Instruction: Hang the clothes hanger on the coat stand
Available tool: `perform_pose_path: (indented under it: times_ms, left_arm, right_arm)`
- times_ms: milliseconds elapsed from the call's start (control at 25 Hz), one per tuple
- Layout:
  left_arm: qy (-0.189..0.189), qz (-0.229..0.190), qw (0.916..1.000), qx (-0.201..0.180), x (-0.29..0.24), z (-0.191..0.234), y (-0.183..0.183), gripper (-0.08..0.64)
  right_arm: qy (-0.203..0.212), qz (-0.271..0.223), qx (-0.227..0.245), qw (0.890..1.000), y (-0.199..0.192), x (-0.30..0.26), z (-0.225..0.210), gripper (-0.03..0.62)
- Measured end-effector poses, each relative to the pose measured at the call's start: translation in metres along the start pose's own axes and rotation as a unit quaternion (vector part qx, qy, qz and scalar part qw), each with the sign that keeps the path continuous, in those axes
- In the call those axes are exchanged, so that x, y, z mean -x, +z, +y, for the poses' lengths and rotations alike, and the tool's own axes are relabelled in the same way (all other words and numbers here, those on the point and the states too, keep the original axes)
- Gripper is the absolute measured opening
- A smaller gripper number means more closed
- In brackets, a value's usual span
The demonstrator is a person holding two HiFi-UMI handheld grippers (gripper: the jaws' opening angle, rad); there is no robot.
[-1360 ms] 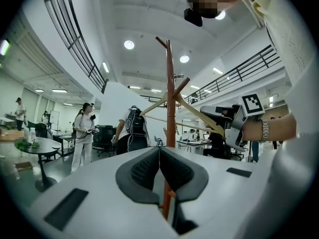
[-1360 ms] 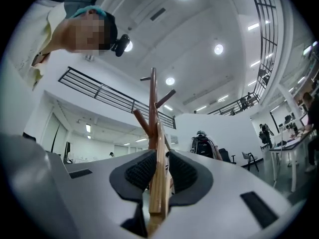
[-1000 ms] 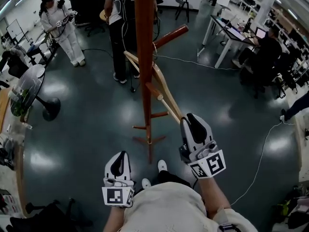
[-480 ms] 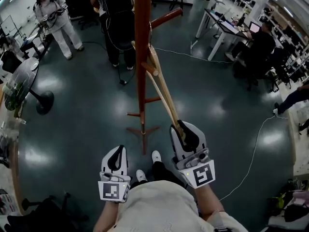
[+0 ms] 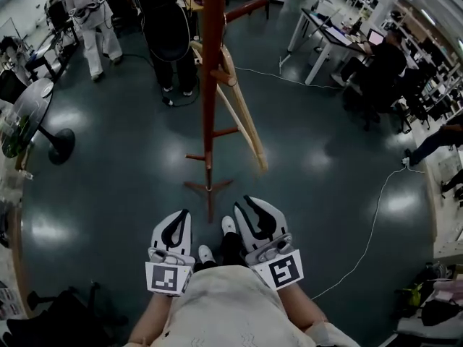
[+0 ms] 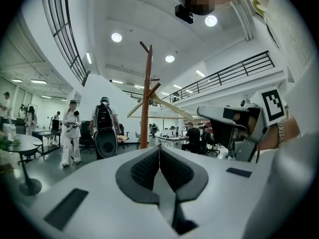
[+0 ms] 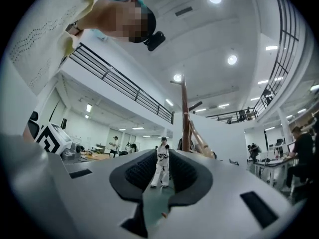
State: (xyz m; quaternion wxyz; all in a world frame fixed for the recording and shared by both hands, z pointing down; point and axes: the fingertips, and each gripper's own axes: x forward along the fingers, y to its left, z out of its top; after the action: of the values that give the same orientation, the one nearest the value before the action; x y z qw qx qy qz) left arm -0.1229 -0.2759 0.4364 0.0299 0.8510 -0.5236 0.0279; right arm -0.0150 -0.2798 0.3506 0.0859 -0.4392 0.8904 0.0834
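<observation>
With the hanger (image 5: pixel 255 147) seated on the stand (image 5: pixel 212 71), left gripper (image 5: pixel 181 217) closed empty and right gripper (image 5: pixel 244 207) parted empty, retract both without nudging the hanger.

The left gripper (image 6: pixel 159 148) fills the bottom of the frame, its dark pads pressed together along a thin line at centre with nothing between them. Beyond the tips, in the middle of the frame, the brown coat stand (image 6: pixel 146 108) rises upright, and the pale wooden clothes hanger (image 6: pixel 174 109) hangs on it, its arms sloping down to either side. The right gripper (image 6: pixel 212 113) juts in from the right edge, and two standing people (image 6: pixel 71 133) are at the left.
</observation>
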Motion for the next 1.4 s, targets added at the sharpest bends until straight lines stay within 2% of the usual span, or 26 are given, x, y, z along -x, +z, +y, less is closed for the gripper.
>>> perform_pose_path:
  times_ms: [120,240,400,680,920,1040,1160,1400]
  left_arm:
    - [0.008,-0.007,0.9999,0.012,0.004,-0.001,-0.004,0.014]
    - [0.014,-0.010,0.9995,0.025,0.010,-0.002,-0.007,0.014]
    - [0.023,-0.005,0.9990,0.037,0.016,-0.004,-0.015,0.014]
    - [0.034,0.009,0.9989,0.032,0.024,-0.001,-0.027,0.014]
    - [0.027,-0.016,0.9989,0.034,0.029,0.007,-0.034,0.014]
    - [0.026,-0.019,0.9983,0.048,0.024,0.001,-0.035,0.014]
    - [0.021,-0.020,0.9986,0.044,0.021,-0.005,-0.034,0.014]
    - [0.013,-0.019,0.9984,0.051,0.021,-0.011,-0.037,0.014]
  right_arm:
    - [-0.024,0.066,-0.036,0.997,-0.035,0.011,0.013,0.067]
    - [-0.051,0.101,-0.084,0.990,-0.058,0.016,0.023,0.067]
    - [-0.029,0.129,-0.116,0.984,-0.077,0.015,0.040,0.066]
    - [0.002,0.166,-0.103,0.981,-0.104,0.014,0.062,0.020]
    - [0.027,0.180,-0.096,0.979,-0.121,0.003,0.097,0.020]
    - [0.034,0.184,-0.091,0.978,-0.125,-0.001,0.096,0.020]
    - [0.030,0.168,-0.095,0.981,-0.118,-0.005,0.091,0.020]
    - [0.041,0.194,-0.085,0.976,-0.126,0.007,0.090,0.020]
